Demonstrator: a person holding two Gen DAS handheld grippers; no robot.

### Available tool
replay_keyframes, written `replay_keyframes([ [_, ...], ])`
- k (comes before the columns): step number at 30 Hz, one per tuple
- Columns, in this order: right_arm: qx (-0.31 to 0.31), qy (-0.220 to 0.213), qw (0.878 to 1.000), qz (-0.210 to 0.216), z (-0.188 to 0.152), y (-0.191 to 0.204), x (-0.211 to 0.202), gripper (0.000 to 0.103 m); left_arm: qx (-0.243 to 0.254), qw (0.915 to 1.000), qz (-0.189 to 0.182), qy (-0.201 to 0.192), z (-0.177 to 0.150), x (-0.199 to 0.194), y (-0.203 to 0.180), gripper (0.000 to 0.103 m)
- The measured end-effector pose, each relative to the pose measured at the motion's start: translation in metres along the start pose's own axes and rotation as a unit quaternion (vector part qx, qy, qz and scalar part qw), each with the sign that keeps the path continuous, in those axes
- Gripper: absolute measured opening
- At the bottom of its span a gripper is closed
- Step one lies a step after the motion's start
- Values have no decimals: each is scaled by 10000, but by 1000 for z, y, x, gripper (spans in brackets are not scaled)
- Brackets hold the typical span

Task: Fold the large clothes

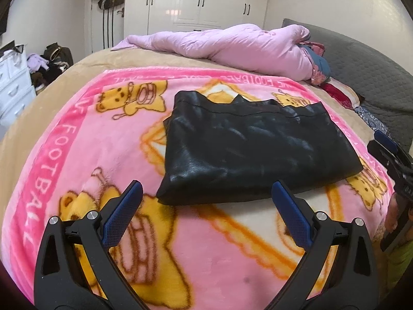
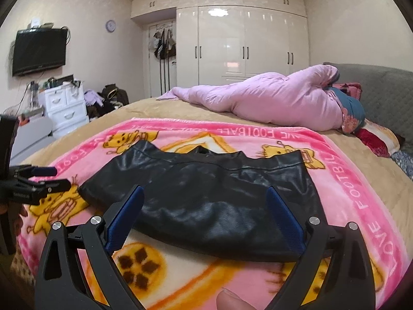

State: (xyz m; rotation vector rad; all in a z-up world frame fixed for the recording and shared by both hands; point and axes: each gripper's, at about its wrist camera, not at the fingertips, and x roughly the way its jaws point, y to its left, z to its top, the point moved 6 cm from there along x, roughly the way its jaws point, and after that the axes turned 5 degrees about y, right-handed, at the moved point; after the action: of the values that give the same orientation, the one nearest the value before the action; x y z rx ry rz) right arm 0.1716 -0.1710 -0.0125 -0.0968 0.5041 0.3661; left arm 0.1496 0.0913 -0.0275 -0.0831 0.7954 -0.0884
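Claws (image 1: 206, 193) wide, above glossy (leathery) garment (image 1: 253, 149)

I see even, soft indoor light. Glare streaks the glossy white wardrobe doors (image 2: 247, 49) at upper centre and sheens the black leather garment (image 1: 247, 149). Fisheye bends and darkens every corner; the lower frame blurs slightly.

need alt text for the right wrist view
A folded black garment lies on a pink cartoon blanket on a bed, just ahead of the open, empty right gripper. The left gripper is at the left edge; a pink duvet and white wardrobe lie beyond.
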Motion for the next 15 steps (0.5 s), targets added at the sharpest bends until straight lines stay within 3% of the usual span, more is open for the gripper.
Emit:
replay_keyframes([
  [13, -244, 400, 9985, 301, -19, 32, 17, 94, -505, 9986, -74, 145, -3, 17, 23, 93],
  [15, -88, 515, 9984, 236, -21, 25, 24, 86, -449, 9988, -175, 104, 4, 20, 14, 93],
])
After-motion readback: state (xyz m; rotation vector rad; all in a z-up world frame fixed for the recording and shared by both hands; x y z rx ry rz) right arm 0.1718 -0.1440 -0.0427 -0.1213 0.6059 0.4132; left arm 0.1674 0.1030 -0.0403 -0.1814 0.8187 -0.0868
